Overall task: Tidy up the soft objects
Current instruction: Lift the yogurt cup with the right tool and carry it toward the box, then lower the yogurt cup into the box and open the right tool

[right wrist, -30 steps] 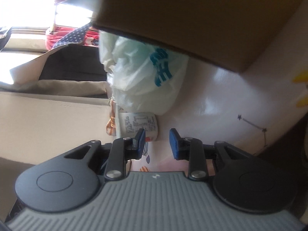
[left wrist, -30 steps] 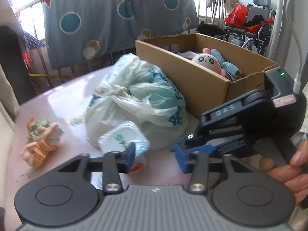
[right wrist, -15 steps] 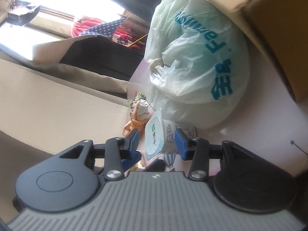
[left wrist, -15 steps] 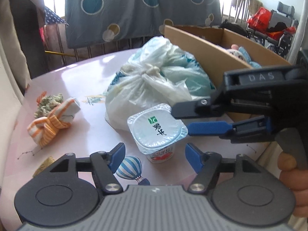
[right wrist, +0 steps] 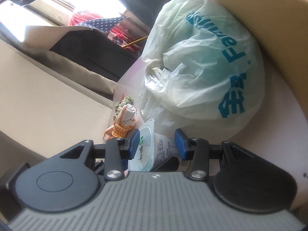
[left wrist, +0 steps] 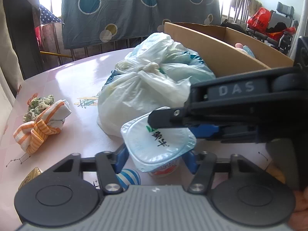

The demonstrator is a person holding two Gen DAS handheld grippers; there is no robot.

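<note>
A yoghurt cup (left wrist: 157,144) with a foil lid stands tipped on the pink table (left wrist: 77,77). My left gripper (left wrist: 156,159) has its closing jaws around it, blue pads against both sides under the lid. My right gripper (left wrist: 173,127) reaches in from the right, turned on its side. One of its fingers lies over the lid and the other sits below the far rim. In the right wrist view the cup (right wrist: 150,150) fills the closing right gripper (right wrist: 157,144). A knotted plastic bag (left wrist: 154,84) lies behind, and an orange striped cloth bundle (left wrist: 42,127) sits at the left.
A cardboard box (left wrist: 211,44) holding plush toys (left wrist: 244,49) stands right of the bag. A green scrunchie (left wrist: 38,104) lies behind the cloth bundle. A gold wrapper (left wrist: 31,175) lies near the table's front edge. A railing with a hung blue sheet (left wrist: 134,9) runs behind.
My left gripper came down and closer, opened wide, then closed round the cup. My right gripper rolled sideways and slid onto the cup from the right. The cup now tips toward the left camera.
</note>
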